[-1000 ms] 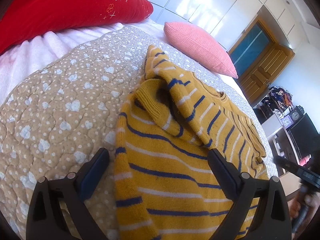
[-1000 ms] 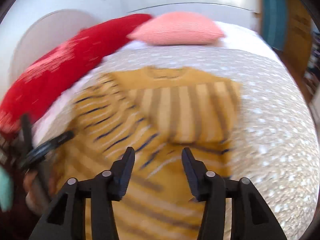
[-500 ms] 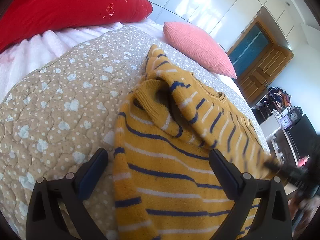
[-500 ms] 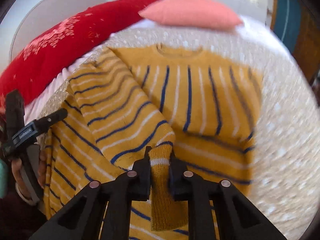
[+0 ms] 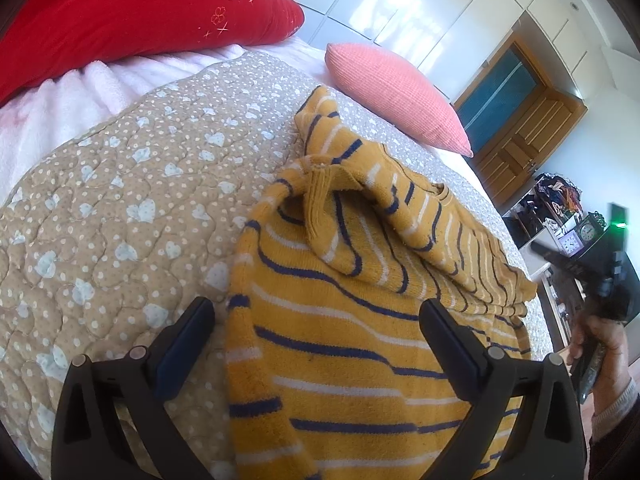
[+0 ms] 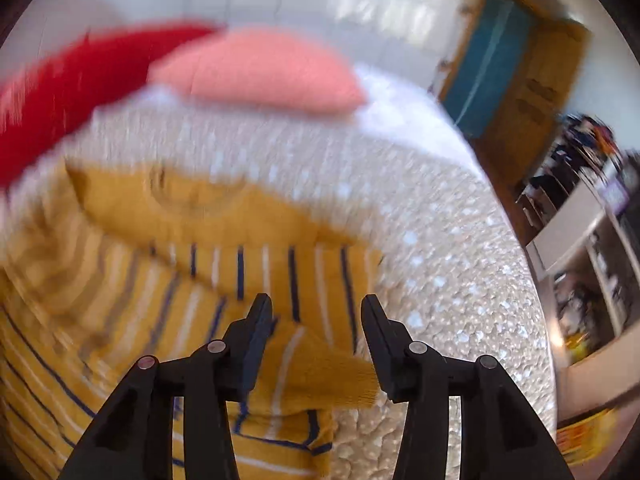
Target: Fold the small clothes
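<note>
A small yellow sweater with navy and white stripes (image 5: 340, 320) lies on the quilted bed, one sleeve folded across its chest. My left gripper (image 5: 316, 320) is open and empty, its jaws wide apart over the sweater's lower left part. My right gripper (image 6: 316, 312) is open over the sweater's right side (image 6: 240, 232), with a sleeve cuff (image 6: 328, 376) lying between its jaws, not gripped. The right wrist view is motion-blurred. The right gripper and the hand holding it also show at the right edge of the left wrist view (image 5: 600, 280).
The beige quilt with pale hearts (image 5: 120, 200) covers the bed. A red pillow (image 5: 140, 12) and a pink pillow (image 5: 392, 96) lie at the head. A wooden door (image 5: 520, 136) and cluttered shelves (image 6: 580, 208) stand beyond the bed's right side.
My right gripper was shut on the sleeve cuff half a second ago; it has opened, let it go and swung right. The folded sleeve has shifted. My left gripper has barely moved.
</note>
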{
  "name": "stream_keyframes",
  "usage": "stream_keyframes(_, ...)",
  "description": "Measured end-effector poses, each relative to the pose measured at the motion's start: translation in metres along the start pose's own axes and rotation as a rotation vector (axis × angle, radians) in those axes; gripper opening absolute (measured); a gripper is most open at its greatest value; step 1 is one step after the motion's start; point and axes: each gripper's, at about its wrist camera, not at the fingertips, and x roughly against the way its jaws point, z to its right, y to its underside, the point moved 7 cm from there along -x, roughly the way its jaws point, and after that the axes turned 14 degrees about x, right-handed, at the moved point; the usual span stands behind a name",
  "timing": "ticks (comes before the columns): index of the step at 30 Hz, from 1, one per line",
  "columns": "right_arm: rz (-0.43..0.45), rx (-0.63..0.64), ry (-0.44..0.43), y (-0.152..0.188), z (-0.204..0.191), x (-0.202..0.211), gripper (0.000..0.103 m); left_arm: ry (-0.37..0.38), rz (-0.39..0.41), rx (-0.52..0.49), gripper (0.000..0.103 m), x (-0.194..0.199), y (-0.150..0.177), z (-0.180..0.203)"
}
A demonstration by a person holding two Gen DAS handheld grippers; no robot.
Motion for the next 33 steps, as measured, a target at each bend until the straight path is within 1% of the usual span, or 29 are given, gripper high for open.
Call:
stream_keyframes(1,0.011,-0.021,-0.017,-0.002,-0.001,0.004,0.050,-0.004,-0.001,-0.003,0.102,0.000,0.000,0.000)
stream_keyframes(3,0.004,-0.056,-0.065,-0.005,-0.010,0.004,0.049,-0.007,-0.002,-0.006,0.102,-0.002,-0.001,0.000)
stream_keyframes(5,-0.005,-0.107,-0.161,0.000,-0.026,-0.001,0.047,-0.002,-0.002,-0.003,0.102,-0.002,-0.001,0.000)
stream_keyframes(6,-0.033,-0.136,-0.226,0.007,-0.039,-0.010,0.047,0.000,-0.002,-0.002,0.102,-0.002,-0.001,0.001)
stream_keyframes(7,-0.060,-0.151,-0.262,0.013,-0.047,-0.018,0.047,0.002,-0.001,-0.001,0.102,-0.002,-0.002,0.001)
stream_keyframes(8,-0.116,-0.164,-0.318,0.024,-0.060,-0.032,0.047,0.004,-0.001,-0.001,0.102,-0.001,-0.001,0.001)
stream_keyframes(9,-0.156,-0.165,-0.344,0.034,-0.067,-0.041,0.048,0.008,-0.001,0.000,0.102,-0.002,-0.002,0.001)
stream_keyframes(10,-0.174,-0.162,-0.332,0.043,-0.072,-0.047,0.048,0.014,0.000,0.003,0.102,-0.001,-0.002,0.000)
stream_keyframes(11,-0.143,-0.166,-0.319,0.043,-0.073,-0.042,0.048,0.020,0.001,0.005,0.102,0.000,-0.002,-0.001)
stream_keyframes(12,-0.123,-0.183,-0.334,0.044,-0.073,-0.031,0.048,0.030,0.003,0.011,0.102,0.001,-0.002,-0.002)
stream_keyframes(14,-0.077,-0.220,-0.413,0.050,-0.073,-0.007,0.048,0.046,0.004,0.021,0.102,0.003,-0.002,-0.004)
stream_keyframes(16,-0.035,-0.213,-0.445,0.061,-0.071,0.025,0.048,0.051,0.005,0.025,0.102,0.004,-0.002,-0.005)
stream_keyframes(18,0.006,-0.189,-0.443,0.076,-0.062,0.055,0.050,0.048,0.006,0.023,0.102,0.004,-0.002,-0.005)
stream_keyframes(20,0.050,-0.195,-0.423,0.101,-0.043,0.087,0.057,0.045,0.007,0.021,0.102,0.005,-0.001,-0.004)
stream_keyframes(21,0.061,-0.204,-0.397,0.114,-0.032,0.098,0.059,0.041,0.008,0.019,0.102,0.005,-0.001,-0.004)
stream_keyframes(22,0.064,-0.207,-0.373,0.124,-0.023,0.106,0.063,0.037,0.007,0.014,0.102,0.005,0.001,-0.003)
stream_keyframes(25,0.045,-0.192,-0.283,0.163,0.005,0.129,0.063,0.021,-0.020,-0.021,0.102,0.003,0.005,-0.002)
stream_keyframes(26,0.034,-0.202,-0.251,0.177,0.015,0.134,0.063,0.009,-0.029,-0.033,0.102,0.004,0.007,-0.002)
stream_keyframes(27,0.030,-0.224,-0.234,0.187,0.023,0.137,0.063,-0.022,-0.033,-0.045,0.102,0.008,0.011,-0.002)
stream_keyframes(28,0.028,-0.257,-0.234,0.198,0.030,0.138,0.063,-0.067,-0.028,-0.062,0.102,0.015,0.018,-0.003)
stream_keyframes(29,0.026,-0.282,-0.244,0.207,0.035,0.140,0.064,-0.090,-0.024,-0.073,0.102,0.022,0.024,-0.002)
stream_keyframes(30,0.021,-0.305,-0.257,0.217,0.038,0.141,0.064,-0.101,-0.023,-0.091,0.102,0.035,0.036,0.000)
stream_keyframes(31,0.015,-0.315,-0.262,0.226,0.039,0.142,0.064,-0.096,-0.029,-0.117,0.102,0.049,0.049,0.004)
stream_keyframes(33,0.003,-0.319,-0.250,0.241,0.037,0.143,0.064,-0.106,-0.011,-0.173,0.102,0.074,0.068,0.010)
